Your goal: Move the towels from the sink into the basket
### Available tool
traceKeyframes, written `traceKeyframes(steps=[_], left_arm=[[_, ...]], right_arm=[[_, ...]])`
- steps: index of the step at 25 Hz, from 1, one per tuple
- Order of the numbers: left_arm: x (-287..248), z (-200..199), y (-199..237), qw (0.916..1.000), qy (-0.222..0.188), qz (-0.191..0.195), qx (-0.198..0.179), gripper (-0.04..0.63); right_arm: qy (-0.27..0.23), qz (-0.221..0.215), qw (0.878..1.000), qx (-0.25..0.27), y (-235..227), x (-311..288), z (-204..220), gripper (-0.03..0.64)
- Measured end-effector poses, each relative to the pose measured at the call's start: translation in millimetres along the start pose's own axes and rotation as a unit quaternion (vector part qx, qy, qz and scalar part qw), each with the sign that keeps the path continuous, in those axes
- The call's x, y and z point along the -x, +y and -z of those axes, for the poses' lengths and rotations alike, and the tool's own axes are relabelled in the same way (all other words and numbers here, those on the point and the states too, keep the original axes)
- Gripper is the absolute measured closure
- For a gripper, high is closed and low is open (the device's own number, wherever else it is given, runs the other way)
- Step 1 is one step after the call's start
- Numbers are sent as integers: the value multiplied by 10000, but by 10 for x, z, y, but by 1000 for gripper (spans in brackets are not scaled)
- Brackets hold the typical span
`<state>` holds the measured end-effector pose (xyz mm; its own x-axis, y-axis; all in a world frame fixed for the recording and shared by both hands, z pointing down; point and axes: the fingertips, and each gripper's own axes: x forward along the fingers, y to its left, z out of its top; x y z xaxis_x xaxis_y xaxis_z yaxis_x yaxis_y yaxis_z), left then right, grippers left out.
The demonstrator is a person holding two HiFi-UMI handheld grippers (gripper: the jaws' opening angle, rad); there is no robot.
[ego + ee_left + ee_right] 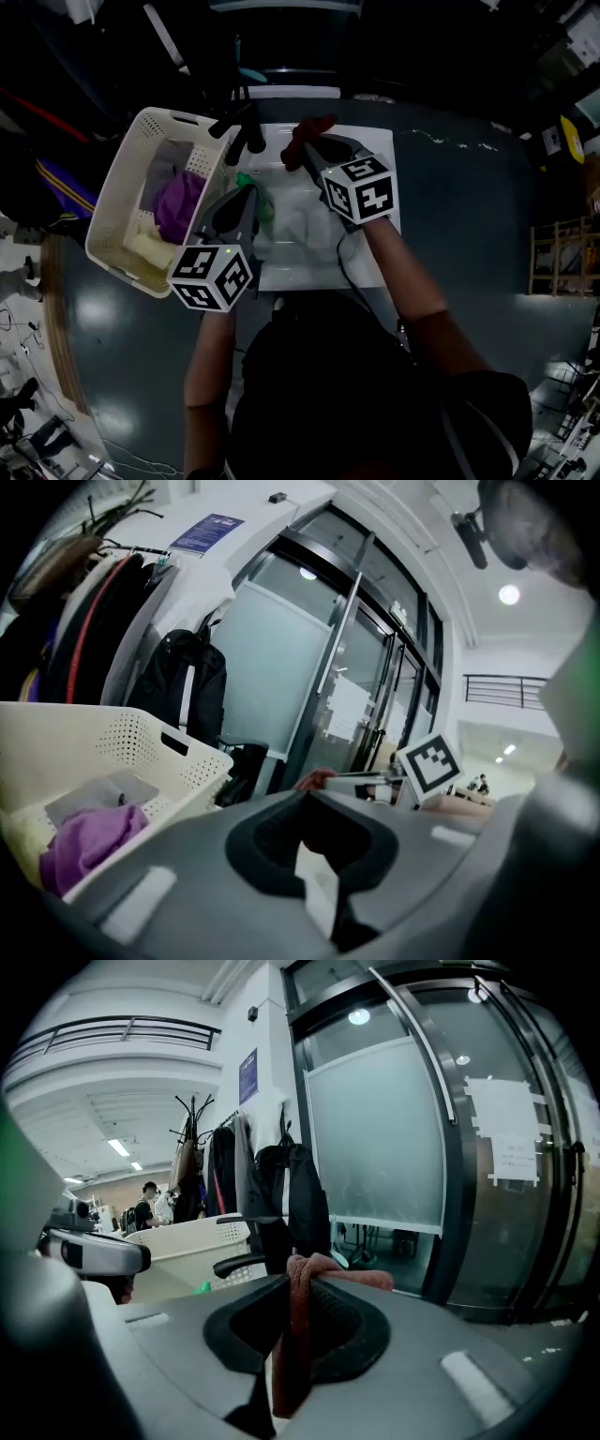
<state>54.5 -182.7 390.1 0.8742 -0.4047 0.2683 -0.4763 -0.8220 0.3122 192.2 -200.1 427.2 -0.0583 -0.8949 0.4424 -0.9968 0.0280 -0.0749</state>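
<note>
- right gripper (314, 155): clamped on a red towel (309, 136) and held above the far part of the sink (309, 274). In the right gripper view the cloth is seen pinched in the slit between the jaws and folded over their tips.
- left gripper (244, 192): held over the sink's left edge, just beside the basket (112, 192). Its jaws are drawn together to a narrow slit. A pale sliver is seen in that slit, but whether it is cloth or sink cannot be told.
- green towel (265, 202): found in the sink at its left side, by the left gripper's tips.
- basket: white and perforated, set left of the sink. A purple towel (178, 204) is contained in it, and a cream towel (150, 248) is seen on the purple one's near side.
</note>
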Motion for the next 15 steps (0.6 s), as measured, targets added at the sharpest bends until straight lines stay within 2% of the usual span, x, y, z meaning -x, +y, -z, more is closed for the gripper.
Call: traceKeyframes(steps=[8,15], left_arm=[[308,-304,89,9988,-439,-185,-84,588],[644,-460,210,9961,-734,-490,-92,588]], right_arm=[[-318,-26,9992,228,217,210,-385,568],[-699,-222,9963,456,506,369,-765,568]])
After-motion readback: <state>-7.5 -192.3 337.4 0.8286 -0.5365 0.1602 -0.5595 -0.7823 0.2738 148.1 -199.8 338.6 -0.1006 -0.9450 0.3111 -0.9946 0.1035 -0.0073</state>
